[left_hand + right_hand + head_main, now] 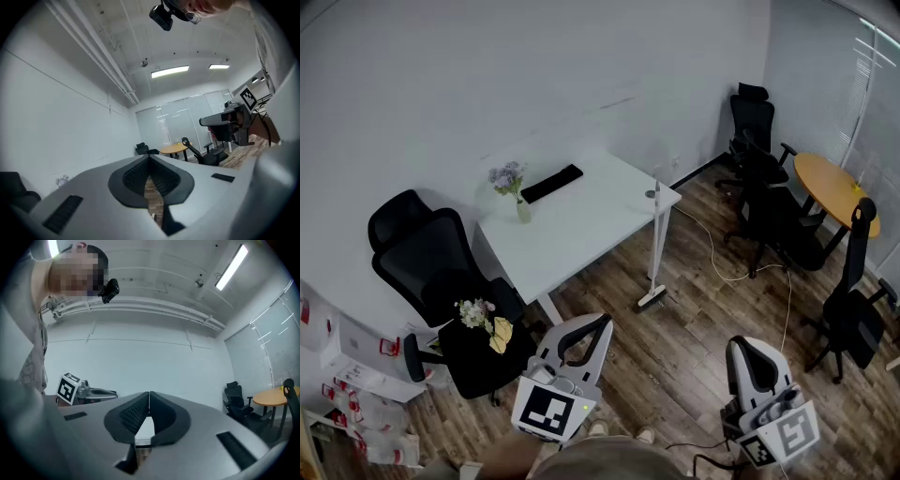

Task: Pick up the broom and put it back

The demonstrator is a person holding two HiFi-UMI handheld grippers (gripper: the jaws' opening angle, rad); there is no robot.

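Broom (pixel 657 246): slim white pole, flat head, against rectangular table (pixel 581 225).
Left gripper (pixel 149 158): ribbed pads (pixel 135 176) together, empty.
Right gripper (pixel 149 395): likewise closed.

Two tools are showing: the left hand-held gripper (pixel 586 330) and the right hand-held gripper (pixel 750 354). One white bench (pixel 591 220) is carrying one vase of flowers (pixel 514 187) and one flat black thing (pixel 551 184). One broom (pixel 656 244) is leaning on it. One round table (pixel 830 183) is standing by. At least four black chairs (pixel 427 267) are standing about, one bearing one flower bunch (pixel 483 319).
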